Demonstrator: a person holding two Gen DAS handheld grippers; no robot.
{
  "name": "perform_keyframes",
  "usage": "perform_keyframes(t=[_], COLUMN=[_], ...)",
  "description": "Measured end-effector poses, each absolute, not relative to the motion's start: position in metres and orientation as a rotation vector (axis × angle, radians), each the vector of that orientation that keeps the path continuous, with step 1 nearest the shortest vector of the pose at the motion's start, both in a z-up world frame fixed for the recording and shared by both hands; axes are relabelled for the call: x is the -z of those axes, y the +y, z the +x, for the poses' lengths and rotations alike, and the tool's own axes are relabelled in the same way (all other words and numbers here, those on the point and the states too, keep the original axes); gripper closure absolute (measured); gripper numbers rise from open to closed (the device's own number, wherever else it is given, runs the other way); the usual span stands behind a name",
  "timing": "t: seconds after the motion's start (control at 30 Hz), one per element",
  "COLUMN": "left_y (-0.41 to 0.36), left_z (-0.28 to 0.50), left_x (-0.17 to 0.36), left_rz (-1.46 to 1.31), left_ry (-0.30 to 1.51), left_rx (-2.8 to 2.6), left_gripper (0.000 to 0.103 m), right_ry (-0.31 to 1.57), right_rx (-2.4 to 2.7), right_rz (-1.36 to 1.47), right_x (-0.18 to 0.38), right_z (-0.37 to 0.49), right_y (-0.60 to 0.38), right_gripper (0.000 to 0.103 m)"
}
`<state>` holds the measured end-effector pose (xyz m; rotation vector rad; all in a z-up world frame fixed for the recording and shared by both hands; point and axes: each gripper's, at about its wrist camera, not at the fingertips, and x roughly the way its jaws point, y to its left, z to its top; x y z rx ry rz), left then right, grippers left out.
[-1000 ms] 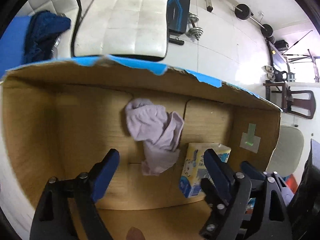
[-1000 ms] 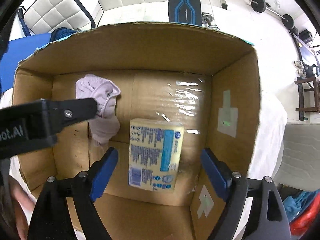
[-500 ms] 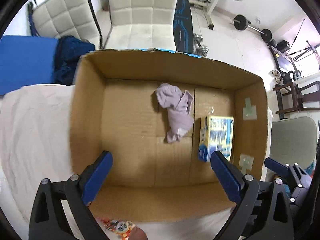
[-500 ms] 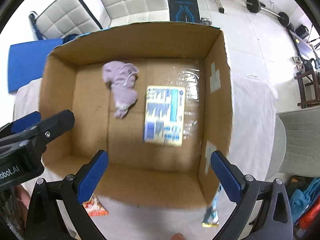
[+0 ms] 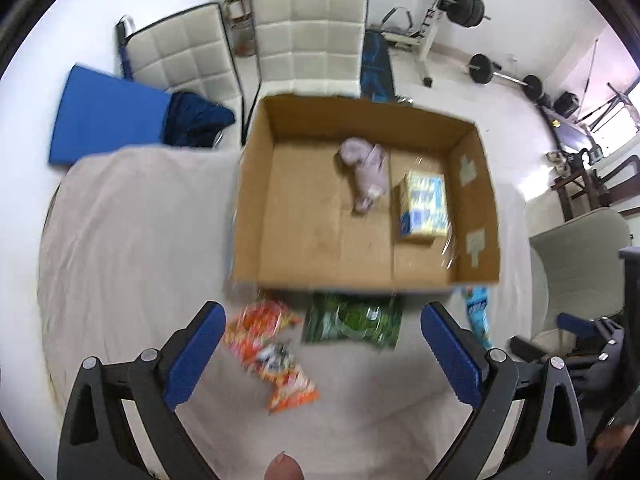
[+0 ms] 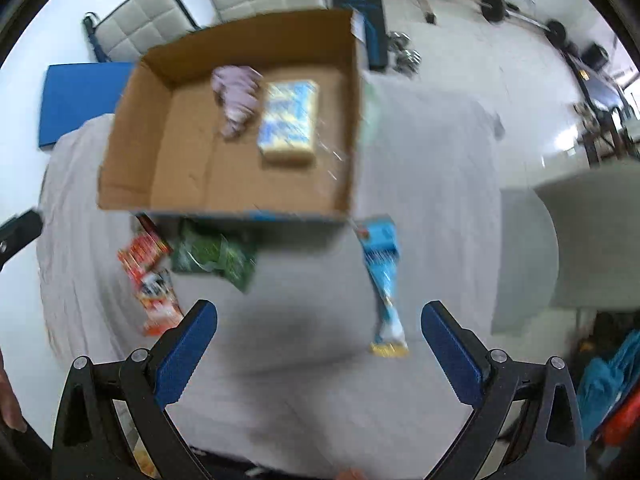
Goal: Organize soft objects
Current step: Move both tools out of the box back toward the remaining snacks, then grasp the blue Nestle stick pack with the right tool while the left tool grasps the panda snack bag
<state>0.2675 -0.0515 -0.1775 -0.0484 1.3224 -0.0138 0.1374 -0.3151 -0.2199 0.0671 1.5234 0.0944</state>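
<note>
An open cardboard box (image 5: 256, 208) (image 6: 132, 128) stands on the cloth-covered table. Inside it lie a crumpled lilac cloth (image 5: 366, 176) (image 6: 236, 100) and a yellow and blue tissue pack (image 5: 424, 210) (image 6: 290, 122). In front of the box lie an orange snack bag (image 5: 272, 350) (image 6: 152, 276), a green bag (image 5: 354, 320) (image 6: 214, 256) and a long blue packet (image 6: 382, 276) (image 5: 476, 312). My left gripper (image 5: 320, 352) hangs open above the orange and green bags, holding nothing. My right gripper (image 6: 318, 350) is open and empty over the cloth, with the blue packet just left of its right finger.
The table wears a pale cloth (image 5: 120, 240). Two white padded chairs (image 5: 308, 36) and a blue mat (image 5: 104, 116) stand behind the box. Weights and a bench (image 5: 452, 4) fill the floor beyond. A grey chair (image 5: 576, 264) sits at the right.
Both grippers have risen and pulled back out of the box, so the whole box and the bags in front of it now show. The cloth and tissue pack stayed inside.
</note>
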Motion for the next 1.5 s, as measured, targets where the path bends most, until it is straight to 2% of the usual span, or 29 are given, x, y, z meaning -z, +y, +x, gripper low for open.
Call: perform_keyframes(t=[0.1,0.23,0.53,1.0,1.13,1.27,1.33,1.37,1.43,1.5], left_y=[-0.050,-0.049,-0.038,-0.021,-0.017,-0.012,-0.013,-0.013,-0.014,-0.016], left_z=[0.241,0.220,0.214,0.213,0.211,0.209,0.211,0.210,0.214,0.224], left_x=[0.195,0.247,0.331,0.401,0.411,0.421,0.426,0.427,0.427,0.433], left_rz=[-0.070,-0.078,-0.072,-0.158,-0.177,-0.178,-0.173,-0.171,-0.167,-0.158], left_ry=[1.374,1.489,1.603,1.741,1.761,1.777,1.782,1.784,1.789,1.800], left_rx=[-0.027,-0.063,-0.126,-0.159,-0.169,-0.169,-0.167,-0.166,-0.164,-0.161], left_gripper=[0.003,0.003,0.003,0.003,0.013,0.023,0.026,0.028,0.036,0.039], right_ry=[1.555,1.605,1.674,1.734,1.733,1.735,1.742,1.747,1.757,1.756], right_rx=[-0.048,0.013,0.085,0.135,0.146,0.147,0.142,0.140,0.141,0.145], right_rz=[0.087,0.105,0.145,0.238,0.237,0.223,0.217,0.215,0.204,0.202], right_x=[0.239,0.280,0.362,0.413,0.420,0.423,0.424,0.424,0.423,0.423], right_z=[0.118,0.102,0.110,0.137,0.145,0.155,0.163,0.165,0.165,0.166], right_y=[-0.342,-0.364,-0.387,-0.409,-0.414,-0.413,-0.409,-0.407,-0.400,-0.395], right_gripper=[0.000,0.000,0.000,0.003,0.006,0.016,0.028,0.040,0.044,0.056])
